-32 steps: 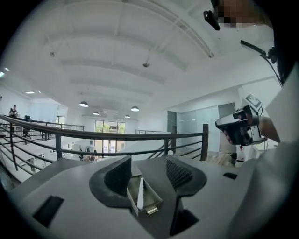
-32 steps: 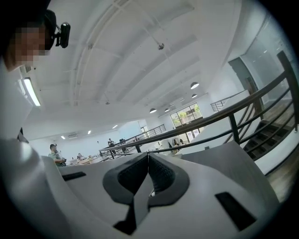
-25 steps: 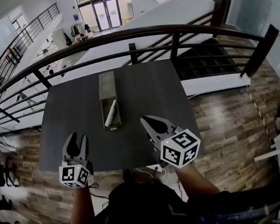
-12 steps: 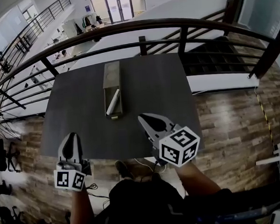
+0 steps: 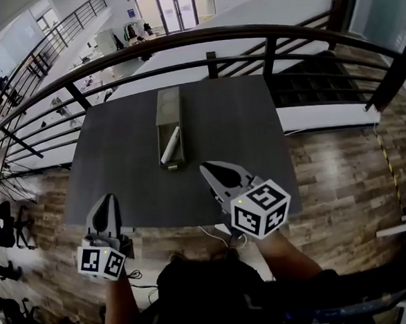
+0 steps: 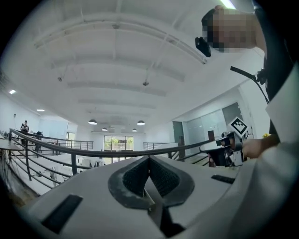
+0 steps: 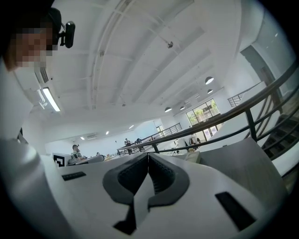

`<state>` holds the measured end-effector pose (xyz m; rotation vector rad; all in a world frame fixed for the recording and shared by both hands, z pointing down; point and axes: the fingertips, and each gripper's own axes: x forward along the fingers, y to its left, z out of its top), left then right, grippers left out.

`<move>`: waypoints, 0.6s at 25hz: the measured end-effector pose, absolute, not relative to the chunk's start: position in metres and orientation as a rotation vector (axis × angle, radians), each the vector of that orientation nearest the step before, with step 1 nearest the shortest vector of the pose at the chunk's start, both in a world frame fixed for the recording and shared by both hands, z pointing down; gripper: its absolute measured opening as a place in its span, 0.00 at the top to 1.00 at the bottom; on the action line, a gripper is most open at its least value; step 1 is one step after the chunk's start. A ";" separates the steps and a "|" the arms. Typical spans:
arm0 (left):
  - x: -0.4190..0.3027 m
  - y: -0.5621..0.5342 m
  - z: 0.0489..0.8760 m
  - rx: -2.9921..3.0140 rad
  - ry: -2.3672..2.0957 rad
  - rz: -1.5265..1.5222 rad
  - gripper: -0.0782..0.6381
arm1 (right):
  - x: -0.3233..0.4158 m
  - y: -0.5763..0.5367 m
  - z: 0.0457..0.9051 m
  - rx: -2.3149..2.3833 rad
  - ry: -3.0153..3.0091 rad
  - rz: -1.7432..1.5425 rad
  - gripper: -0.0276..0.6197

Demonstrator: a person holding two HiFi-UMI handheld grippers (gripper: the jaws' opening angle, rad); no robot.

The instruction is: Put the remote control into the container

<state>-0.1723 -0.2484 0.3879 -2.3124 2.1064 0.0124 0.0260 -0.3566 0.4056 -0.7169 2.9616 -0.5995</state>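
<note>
A long olive container (image 5: 167,101) lies on the dark table (image 5: 243,134), its length running away from me. The white remote control (image 5: 170,145) rests inside its near half, slightly slanted. My left gripper (image 5: 108,199) hovers at the table's near left edge, well short of the container. Its jaws have just been closing and now meet with nothing between them (image 6: 149,158). To the right of the container's near end, my right gripper (image 5: 209,168) is over the table's near side. It is shut and empty (image 7: 148,155).
A dark metal railing (image 5: 249,33) curves round the table's far side, with an open drop to a lower floor beyond it. Wooden flooring (image 5: 343,176) lies to the right. The person's body fills the lower middle of the head view.
The left gripper's jaws went from open to shut, and it drew back toward the table's near left edge. The right gripper shifted only slightly.
</note>
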 end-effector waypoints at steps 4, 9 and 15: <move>-0.190 -0.238 0.386 -2.387 2.098 0.041 0.88 | 0.007 -0.342 0.397 -0.765 2.949 -0.576 0.96; -0.229 -0.226 0.368 -2.383 2.087 0.046 0.88 | -0.021 -0.331 0.386 -0.857 2.914 -0.541 0.96; -0.267 -0.225 0.360 -2.396 2.051 0.072 0.88 | -0.043 -0.322 0.384 -1.018 2.915 -0.454 0.96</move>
